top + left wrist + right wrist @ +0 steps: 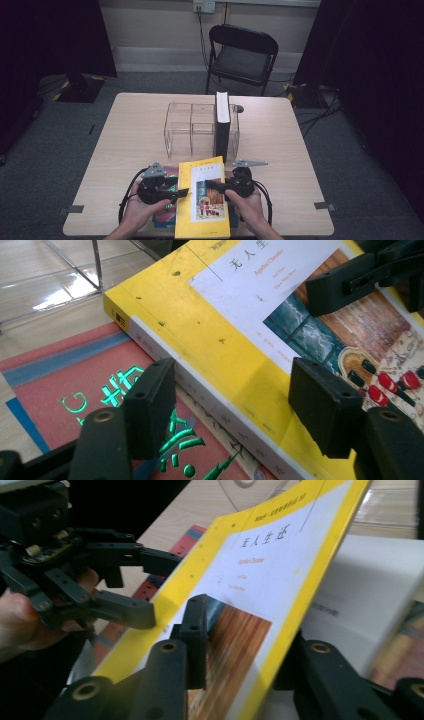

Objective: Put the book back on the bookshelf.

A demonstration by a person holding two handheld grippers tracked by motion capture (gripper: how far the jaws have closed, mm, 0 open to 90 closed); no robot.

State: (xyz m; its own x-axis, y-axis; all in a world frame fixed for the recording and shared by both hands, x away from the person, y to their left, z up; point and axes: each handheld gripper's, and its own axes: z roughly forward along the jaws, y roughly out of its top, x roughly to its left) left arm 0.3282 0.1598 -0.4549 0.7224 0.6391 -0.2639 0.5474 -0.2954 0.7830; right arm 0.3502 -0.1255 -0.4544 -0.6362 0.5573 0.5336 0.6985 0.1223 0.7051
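A yellow paperback [187, 210] lies at the table's near edge on top of a red and blue book [164, 216]. My right gripper [212, 185] comes in from the book's right side. In the right gripper view it [245, 640] is shut on the yellow front cover [265, 555], one jaw on top and one beneath, and the cover is raised off the white pages [370, 585]. My left gripper [182, 192] is at the book's left edge. In the left gripper view its open jaws [235, 390] straddle the yellow book's spine [200, 385], above the red book [60, 385].
A clear acrylic organizer [190, 127] stands mid-table with a black book [221, 125] upright in its right compartment. A black folding chair [243, 55] sits beyond the wooden table [280, 150]. Dark curtains hang at both sides.
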